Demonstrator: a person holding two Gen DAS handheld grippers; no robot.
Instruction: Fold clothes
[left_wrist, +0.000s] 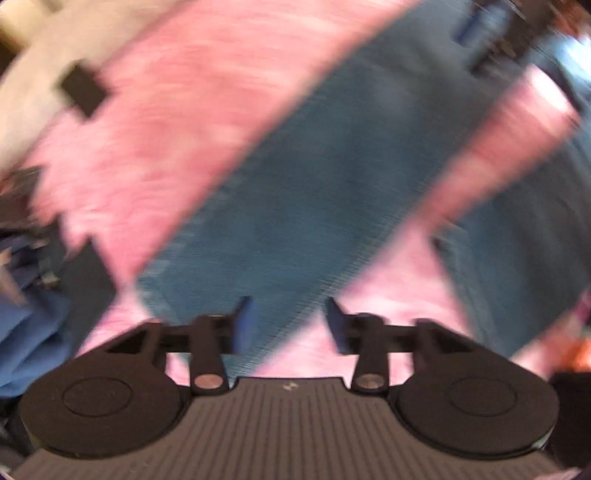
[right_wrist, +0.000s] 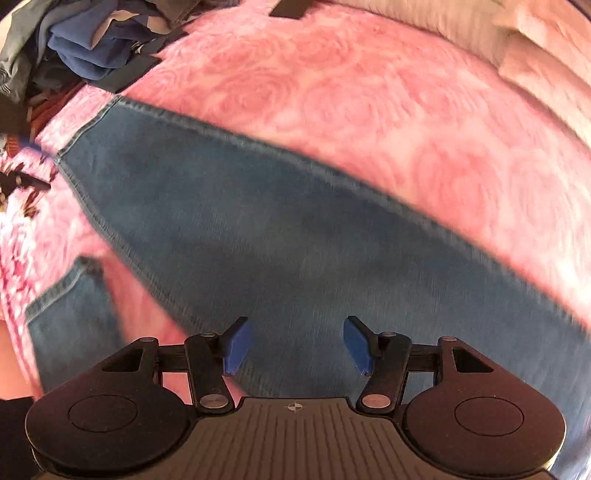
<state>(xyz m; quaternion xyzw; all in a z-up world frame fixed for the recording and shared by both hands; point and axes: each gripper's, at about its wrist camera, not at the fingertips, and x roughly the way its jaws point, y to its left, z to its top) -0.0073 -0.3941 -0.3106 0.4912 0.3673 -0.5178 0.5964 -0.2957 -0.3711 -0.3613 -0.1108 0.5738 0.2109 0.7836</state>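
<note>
So the whole thing happens on a bed with a fuzzy pink blanket (right_wrist: 369, 110), rose-swirl pattern, and it fills most of both views. At the far right edge there's a cream-coloured pillow or bedding (right_wrist: 424, 26), I think; it's too smeared to be sure.

The jeans (right_wrist: 258, 229) lie flat across the blanket, one leg running from the far left toward the near right, the hem at its far left end. A second denim leg (right_wrist: 70, 314) sits at the near left, apart from the first with pink between them.

A heap of blue and grey clothes (right_wrist: 85, 48) is piled at the far left corner.

Left gripper (left_wrist: 288, 325) hangs over the denim, blue pads apart, nothing between them. Right gripper (right_wrist: 297, 345) is also spread wide above the jeans, nothing pinched.
</note>
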